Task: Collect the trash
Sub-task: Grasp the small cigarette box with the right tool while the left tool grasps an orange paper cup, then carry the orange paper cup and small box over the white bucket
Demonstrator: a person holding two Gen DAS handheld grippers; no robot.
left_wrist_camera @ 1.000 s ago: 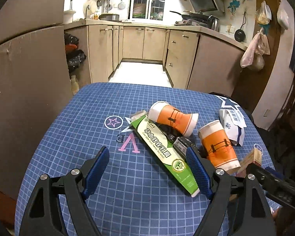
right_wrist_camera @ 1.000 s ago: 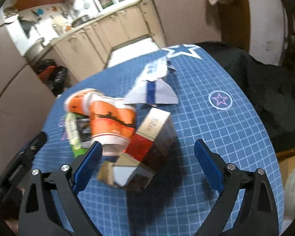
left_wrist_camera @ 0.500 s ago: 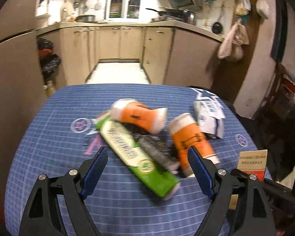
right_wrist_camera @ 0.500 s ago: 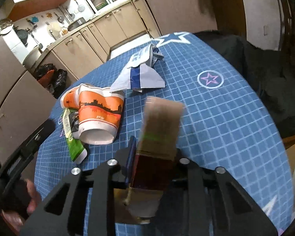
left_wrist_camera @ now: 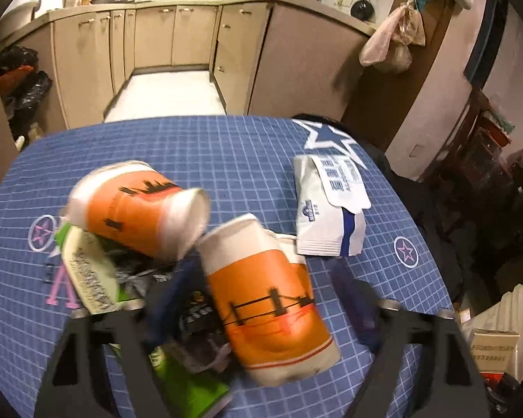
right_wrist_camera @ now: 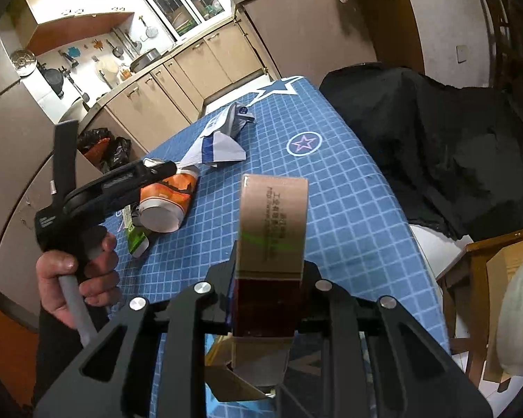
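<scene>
While the right hand-held gripper (right_wrist_camera: 266, 299) is clamped on a brown carton (right_wrist_camera: 272, 230) above the edge of the blue gridded surface (right_wrist_camera: 334, 181), the left hand-held gripper (left_wrist_camera: 261, 306) stands wide apart around a lying orange paper cup (left_wrist_camera: 265, 299). A second orange cup (left_wrist_camera: 139, 209) and a white packet (left_wrist_camera: 327, 209) lie near it.

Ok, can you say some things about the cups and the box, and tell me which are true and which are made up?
1. The right gripper clamps a cardboard box. True.
2. Both orange paper cups stand upright. False: they lie on their sides.
3. The left gripper has its jaws open around the nearer cup. True.
4. The white-and-blue wrapper sits inside a cup. False: it lies on the blue grid mat, beside them.
</scene>
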